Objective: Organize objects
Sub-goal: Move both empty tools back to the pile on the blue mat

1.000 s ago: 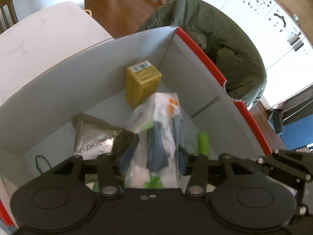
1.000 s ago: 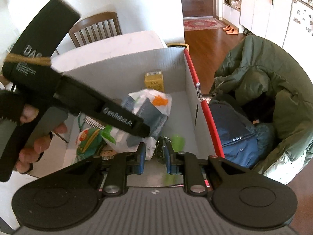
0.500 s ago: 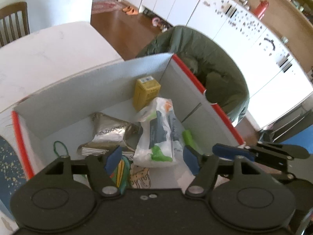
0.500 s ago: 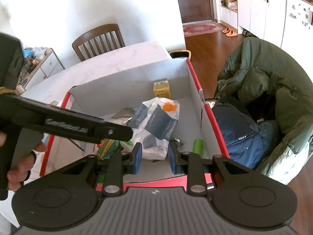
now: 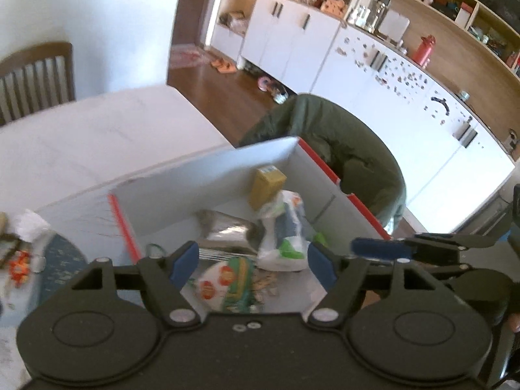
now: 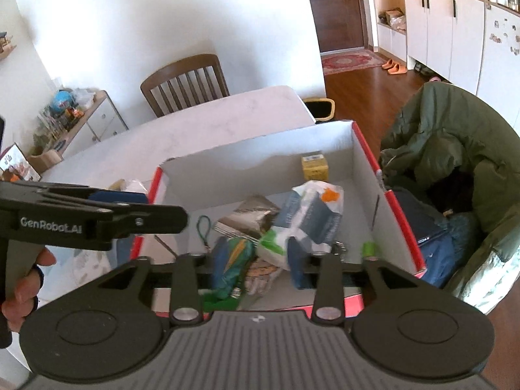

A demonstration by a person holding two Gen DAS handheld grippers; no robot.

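A white cardboard box with a red rim (image 6: 403, 227) (image 5: 325, 169) stands on the table below both grippers. In it lie a white plastic bag with blue packs (image 6: 312, 217) (image 5: 282, 230), a yellow carton (image 6: 313, 167) (image 5: 266, 187), a silver foil pouch (image 6: 250, 214) (image 5: 224, 230), a green and orange packet (image 6: 237, 253) (image 5: 224, 286) and a small green tube (image 6: 369, 248). My left gripper (image 5: 253, 263) (image 6: 130, 214) hovers open above the box's left side, holding nothing. Over the near edge, my right gripper (image 6: 259, 266) (image 5: 383, 248) is open and holds nothing.
A green jacket (image 6: 455, 136) and a blue bag (image 6: 419, 224) fill the chair right of the box. The white table (image 6: 211, 120) runs back to a wooden chair (image 6: 185, 81). A blue patterned mat (image 5: 58, 260) and small clutter lie left of the box.
My left gripper has let go of the white bag, which now lies in the box, and opened wide. Both grippers have risen and pulled back from the box. The right fingers have spread apart.
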